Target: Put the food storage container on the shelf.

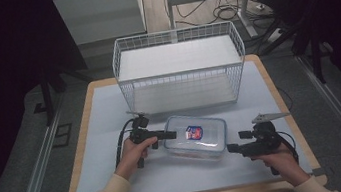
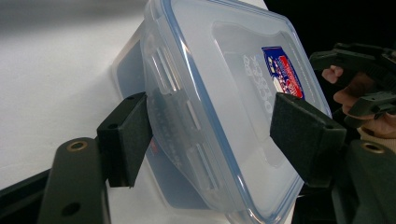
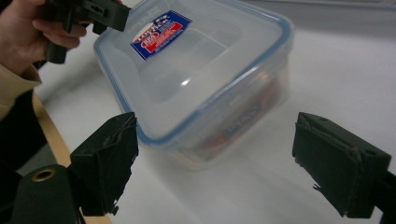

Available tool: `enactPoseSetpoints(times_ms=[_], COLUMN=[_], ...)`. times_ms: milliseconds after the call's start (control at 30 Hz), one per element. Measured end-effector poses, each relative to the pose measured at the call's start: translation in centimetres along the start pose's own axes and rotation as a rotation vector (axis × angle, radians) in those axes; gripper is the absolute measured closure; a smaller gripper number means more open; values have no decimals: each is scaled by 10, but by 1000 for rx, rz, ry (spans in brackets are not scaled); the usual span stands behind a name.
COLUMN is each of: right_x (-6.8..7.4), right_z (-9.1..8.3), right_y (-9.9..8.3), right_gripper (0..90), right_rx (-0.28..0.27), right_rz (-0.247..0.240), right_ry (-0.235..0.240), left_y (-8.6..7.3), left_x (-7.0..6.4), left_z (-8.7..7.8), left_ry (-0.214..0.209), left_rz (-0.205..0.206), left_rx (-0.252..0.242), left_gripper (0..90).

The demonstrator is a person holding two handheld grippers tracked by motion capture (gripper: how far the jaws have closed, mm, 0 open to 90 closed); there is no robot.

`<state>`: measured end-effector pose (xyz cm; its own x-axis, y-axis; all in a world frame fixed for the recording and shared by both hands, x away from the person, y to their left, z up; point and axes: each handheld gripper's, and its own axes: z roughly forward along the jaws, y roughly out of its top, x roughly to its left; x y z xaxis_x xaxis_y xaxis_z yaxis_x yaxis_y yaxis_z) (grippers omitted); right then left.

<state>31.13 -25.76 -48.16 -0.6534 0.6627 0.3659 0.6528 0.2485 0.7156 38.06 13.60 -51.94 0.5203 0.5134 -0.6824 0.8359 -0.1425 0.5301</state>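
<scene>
Clear plastic container between left gripper fingers, edge-on.

White-covered table bears a wire basket and plastic container

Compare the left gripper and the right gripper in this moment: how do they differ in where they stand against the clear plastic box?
The left gripper reaches the clear plastic box; its open jaws straddle the lid's edge and side latch. The right gripper stands apart from the box, its jaws wide open with the near corner ahead of them. The left gripper comes from the box's left, the right gripper from its right. Both are black, hand-held and open.
</scene>
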Motion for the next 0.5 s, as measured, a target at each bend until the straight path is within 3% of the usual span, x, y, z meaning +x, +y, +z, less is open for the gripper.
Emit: enactPoseSetpoints(times_ms=[233,500], right_x=[-4,-7], right_z=[27,43], right_y=[10,14], right_gripper=[136,136], right_rx=[34,62], right_rz=[110,197], right_ry=[26,42], left_y=[-1,-1], left_x=[1,1], left_z=[0,0], left_ry=[-5,-6], left_rz=[-1,-2], left_rx=[-4,-10], left_gripper=[302,304])
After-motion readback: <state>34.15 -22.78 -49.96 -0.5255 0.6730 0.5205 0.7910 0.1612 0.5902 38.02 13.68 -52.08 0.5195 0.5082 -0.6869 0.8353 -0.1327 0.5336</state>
